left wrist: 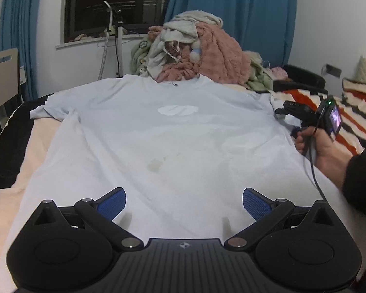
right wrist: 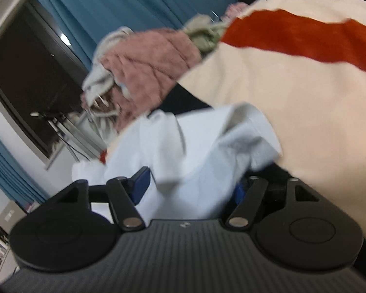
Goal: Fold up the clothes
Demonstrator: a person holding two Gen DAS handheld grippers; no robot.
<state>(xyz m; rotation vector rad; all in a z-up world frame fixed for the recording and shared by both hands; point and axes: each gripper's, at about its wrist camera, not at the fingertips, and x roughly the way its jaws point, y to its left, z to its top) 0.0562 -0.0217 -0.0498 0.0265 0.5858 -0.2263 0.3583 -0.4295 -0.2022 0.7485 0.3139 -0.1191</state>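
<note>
Nearest in the left wrist view, the left gripper (left wrist: 184, 204) hangs low over the bottom hem of a pale blue T-shirt (left wrist: 158, 131). Its two blue-padded fingers (left wrist: 112, 202) are spread wide apart, with nothing between them.

The T-shirt lies flat and face up on a bed (left wrist: 14, 175), hem toward the camera and collar at the far end. One short sleeve (left wrist: 50, 109) spreads out to the left. A white patch sits on the chest, and a faint yellowish stain marks the lower front.

At the shirt's right edge, a hand (left wrist: 316, 144) in a dark sleeve holds the right gripper (left wrist: 281, 109), which reaches in toward the shirt's right sleeve. A cable trails from it across the cloth.

The right wrist view is blurred and tilted. There, the right gripper (right wrist: 191, 183) has bunched pale blue cloth from the shirt (right wrist: 183, 146) lying between its fingers. The fingers are partly spread; the left finger (right wrist: 141, 183) stands clear of the cloth, so the fabric is not yet pinched. The other finger is mostly hidden behind the cloth.

Beyond the shirt's collar rises a pile of clothes (left wrist: 197, 48): a fuzzy pink garment, grey and pale green pieces. To the right lies a blanket (left wrist: 305, 100) striped in red, black and cream.

Farthest back are blue curtains (left wrist: 231, 12), a dark window (left wrist: 109, 5), a stand (left wrist: 119, 48) by the sill and a chair (left wrist: 3, 78) at the left edge.
</note>
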